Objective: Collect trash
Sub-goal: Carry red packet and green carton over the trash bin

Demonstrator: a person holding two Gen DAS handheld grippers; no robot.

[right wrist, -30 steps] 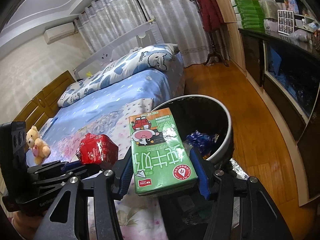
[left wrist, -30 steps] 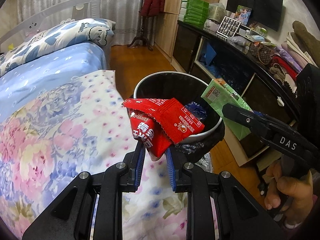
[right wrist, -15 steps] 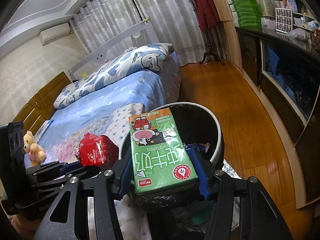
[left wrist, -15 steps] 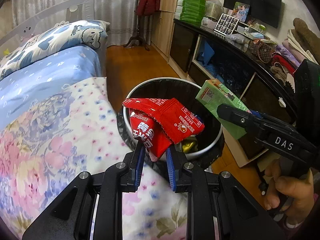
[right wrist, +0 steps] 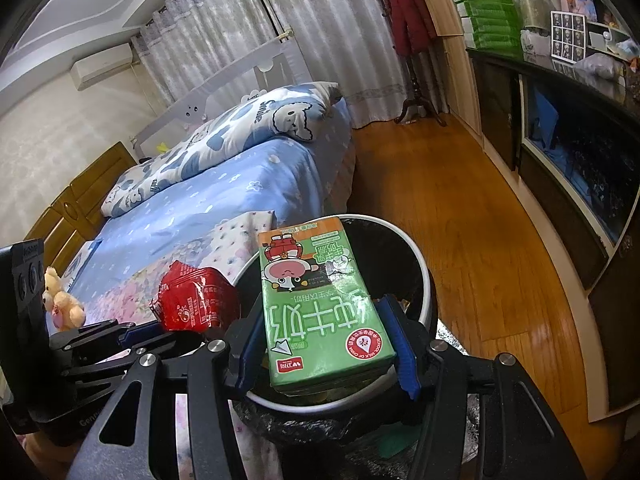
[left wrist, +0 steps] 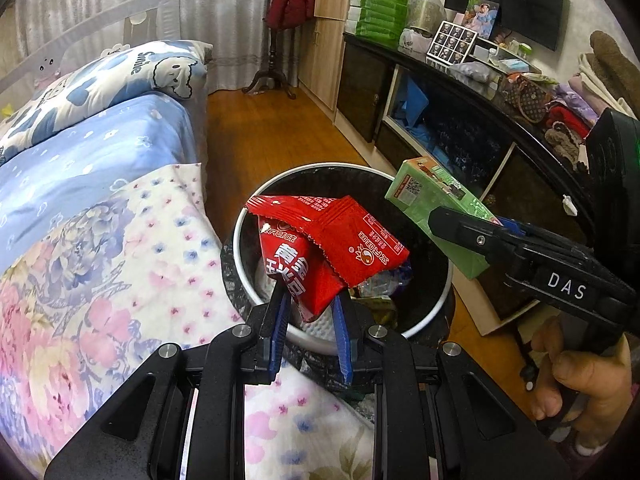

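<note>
My left gripper (left wrist: pixel 310 304) is shut on crumpled red snack wrappers (left wrist: pixel 324 246), held above the open mouth of a black round trash bin (left wrist: pixel 240 240) with a white rim. My right gripper (right wrist: pixel 326 336) is shut on a green milk carton (right wrist: pixel 316 300), also above the bin (right wrist: pixel 426 280). In the left wrist view the carton (left wrist: pixel 436 216) and right gripper (left wrist: pixel 460 228) come in from the right over the bin's far side, with a hand (left wrist: pixel 580 384) on the handle. The right wrist view shows the wrappers (right wrist: pixel 192 300) and left gripper (right wrist: pixel 140 330) at lower left. Trash lies inside the bin.
The bin stands against a bed with a floral quilt (left wrist: pixel 80 280) and blue sheet (left wrist: pixel 80 152). A dark low cabinet (left wrist: pixel 460 132) with clutter runs along the right. Wooden floor (right wrist: pixel 460 208) lies between them. A coat stand (left wrist: pixel 280 40) is by the curtains; a teddy bear (right wrist: pixel 60 300) sits on the bed.
Both grippers, still gripping their loads, have moved from the bed's edge to over the bin; the bin's mouth now sits lower and nearer under them in both views.
</note>
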